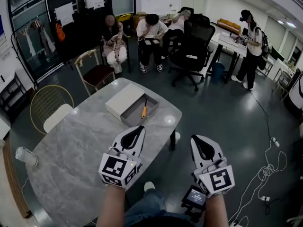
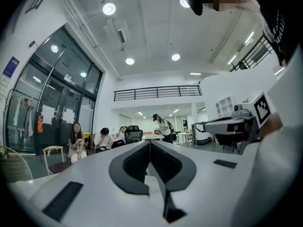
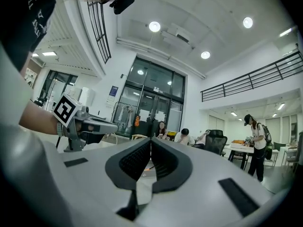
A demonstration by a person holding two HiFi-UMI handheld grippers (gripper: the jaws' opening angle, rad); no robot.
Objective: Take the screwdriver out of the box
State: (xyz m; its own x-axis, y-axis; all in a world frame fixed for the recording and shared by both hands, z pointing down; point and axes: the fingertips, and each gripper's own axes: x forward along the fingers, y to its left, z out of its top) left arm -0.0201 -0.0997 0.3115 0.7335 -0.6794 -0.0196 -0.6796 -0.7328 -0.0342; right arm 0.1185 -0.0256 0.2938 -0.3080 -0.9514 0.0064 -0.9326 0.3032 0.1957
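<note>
On the grey marble table (image 1: 80,141) an open grey box (image 1: 152,110) stands near the far edge, its pale lid (image 1: 124,100) lying beside it on the left. A screwdriver (image 1: 144,110) with an orange handle lies inside the box. My left gripper (image 1: 138,129) hovers over the table just short of the box, jaws shut on nothing. My right gripper (image 1: 196,139) is off the table's right edge, over the floor, also shut and empty. The left gripper view shows its jaws (image 2: 150,144) closed, and so does the right gripper view (image 3: 150,140). Both point level.
A paper cup (image 1: 26,156) sits at the table's left edge and a small white disc (image 1: 169,120) near the box. Chairs (image 1: 49,105) stand to the left. Seated people (image 1: 151,37) and a standing person (image 1: 251,46) are at the back. Cables (image 1: 265,174) cross the floor at right.
</note>
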